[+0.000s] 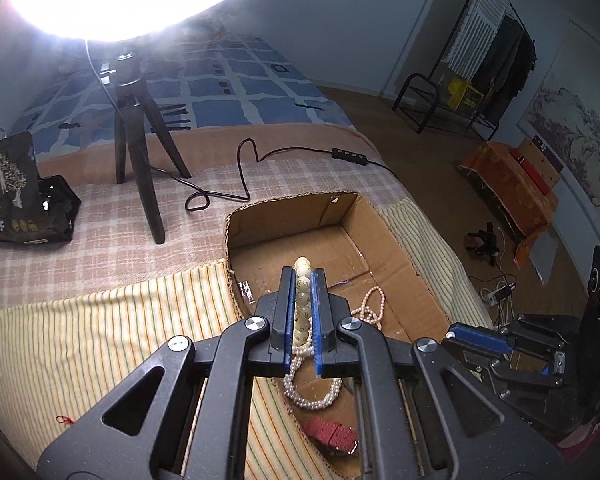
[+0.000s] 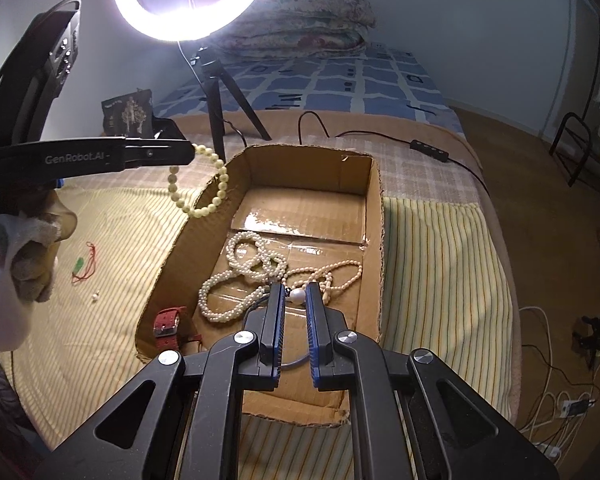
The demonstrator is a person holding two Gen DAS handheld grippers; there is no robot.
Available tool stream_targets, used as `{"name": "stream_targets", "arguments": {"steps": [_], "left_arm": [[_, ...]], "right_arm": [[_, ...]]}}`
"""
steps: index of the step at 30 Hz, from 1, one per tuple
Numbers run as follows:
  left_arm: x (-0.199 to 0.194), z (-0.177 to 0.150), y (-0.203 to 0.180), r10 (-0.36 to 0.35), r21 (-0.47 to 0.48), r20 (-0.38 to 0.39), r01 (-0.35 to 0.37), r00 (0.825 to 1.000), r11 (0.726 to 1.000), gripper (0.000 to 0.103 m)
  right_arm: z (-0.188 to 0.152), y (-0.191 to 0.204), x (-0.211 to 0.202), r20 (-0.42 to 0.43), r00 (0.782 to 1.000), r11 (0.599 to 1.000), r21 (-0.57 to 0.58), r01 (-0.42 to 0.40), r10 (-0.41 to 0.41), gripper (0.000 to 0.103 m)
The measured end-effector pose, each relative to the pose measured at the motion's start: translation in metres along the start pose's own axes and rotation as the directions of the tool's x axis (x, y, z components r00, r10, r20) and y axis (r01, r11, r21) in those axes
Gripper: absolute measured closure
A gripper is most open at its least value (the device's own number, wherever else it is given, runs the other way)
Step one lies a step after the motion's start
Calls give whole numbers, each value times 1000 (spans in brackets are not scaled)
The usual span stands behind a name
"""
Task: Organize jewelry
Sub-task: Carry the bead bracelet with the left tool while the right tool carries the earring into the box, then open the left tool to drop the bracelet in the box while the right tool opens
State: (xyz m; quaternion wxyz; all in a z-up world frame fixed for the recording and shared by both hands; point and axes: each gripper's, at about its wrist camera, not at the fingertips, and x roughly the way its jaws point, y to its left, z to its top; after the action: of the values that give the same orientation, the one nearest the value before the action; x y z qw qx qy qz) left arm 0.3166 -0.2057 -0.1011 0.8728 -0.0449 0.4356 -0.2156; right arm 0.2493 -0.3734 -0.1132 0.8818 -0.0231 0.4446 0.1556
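My left gripper [image 1: 304, 276] is shut on a bracelet of pale cream beads [image 1: 303, 308], held above the near-left side of an open cardboard box [image 1: 292, 208]. The right wrist view shows that gripper [image 2: 192, 152] from the side, with the bracelet [image 2: 198, 196] dangling over the box's left wall [image 2: 188, 248]. My right gripper [image 2: 295, 292] hangs low inside the box, its tips pinching a white pearl pendant [image 2: 298, 296] on a dark cord. White pearl strands [image 2: 244, 264], a pinkish strand [image 2: 340, 270] and a red watch [image 2: 168, 322] lie on the box floor.
The box sits on a striped cloth [image 2: 440, 264] over a bed. A red string with a green bead [image 2: 83, 266] and a loose pearl [image 2: 95, 297] lie left of it. A ring light tripod [image 1: 140, 152], its cable [image 1: 236, 176] and a black bag [image 1: 16, 192] stand behind. A gloved hand [image 2: 24, 252] holds the left gripper.
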Motion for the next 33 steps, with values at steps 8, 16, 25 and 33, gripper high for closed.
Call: {"name": "stream_targets", "arguments": {"steps": [8, 16, 25, 33], "left_arm": [[9, 3, -2, -8, 1, -7, 8, 1000, 1000, 98], [4, 4, -9, 1, 34, 12, -1, 1000, 999, 98], [-4, 5, -8, 20, 31, 51, -22, 998, 999, 40], [-11, 4, -7, 40, 19, 48, -41, 998, 999, 34]], "right_arm": [[2, -1, 7, 1, 1000, 1000, 10, -8, 8, 94], [2, -1, 8, 4, 1000, 1000, 18, 10, -10, 78], [1, 1, 3, 34, 997, 998, 15, 65, -65, 34], [1, 5, 4, 6, 994, 994, 15, 111, -111, 33]]}}
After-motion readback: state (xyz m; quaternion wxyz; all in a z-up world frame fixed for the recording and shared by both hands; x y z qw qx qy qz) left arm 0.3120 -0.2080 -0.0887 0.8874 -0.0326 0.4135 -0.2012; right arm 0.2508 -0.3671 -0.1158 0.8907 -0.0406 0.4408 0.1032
